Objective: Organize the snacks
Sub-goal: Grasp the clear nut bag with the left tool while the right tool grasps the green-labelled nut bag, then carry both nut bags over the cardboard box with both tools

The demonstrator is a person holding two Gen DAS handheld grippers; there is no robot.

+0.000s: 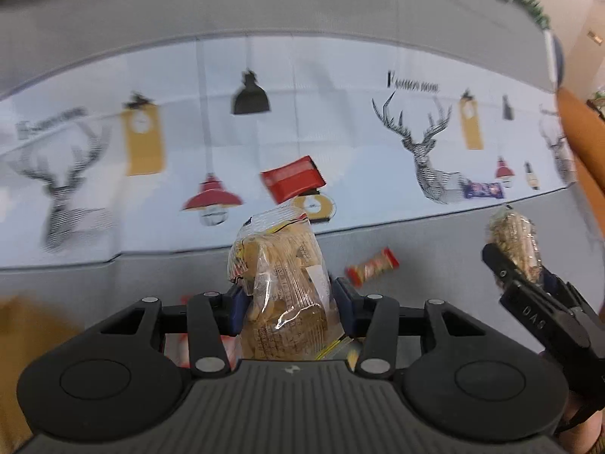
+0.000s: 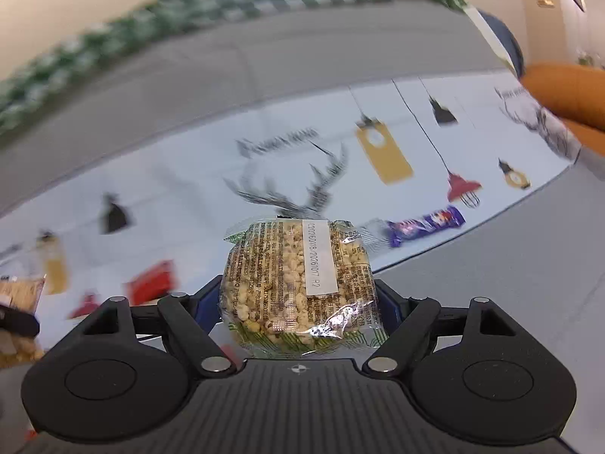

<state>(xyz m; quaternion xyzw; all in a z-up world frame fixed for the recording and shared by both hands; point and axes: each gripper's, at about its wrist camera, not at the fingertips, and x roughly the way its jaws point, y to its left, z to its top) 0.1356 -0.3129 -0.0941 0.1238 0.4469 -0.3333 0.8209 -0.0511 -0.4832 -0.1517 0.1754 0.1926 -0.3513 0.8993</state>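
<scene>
So, the left gripper point(image 1: 289, 295) is pinching a clear cracker bag point(image 1: 281, 283) btw its two blue pads, one on each side. The bag stands up tall, above the table. The right gripper point(image 2: 304, 299) is pinching a puffed rice cake point(image 2: 300, 283) in a clear wrap w/ a white label; its pads press on both sides. From the left cam, the right gripper point(image 1: 523, 272) shows at the right edge, holding that same cake point(image 1: 514, 244) up in the air.

Past the left gripper, a small red-and-yellow candy point(image 1: 372, 266) lies on the gray table point(image 1: 435, 242). Farther out is a white mat point(image 1: 227, 143) w/ deer and lamp pics. A red pack point(image 1: 293, 178) sits on the mat near the middle. A purple bar point(image 1: 484, 190) lies on the mat near its front edge, off to the right, well apart from the red pack. The right cam shows the purple bar point(image 2: 425, 229) just past the cake, and the red pack point(image 2: 151, 282) far left, blurry.
</scene>
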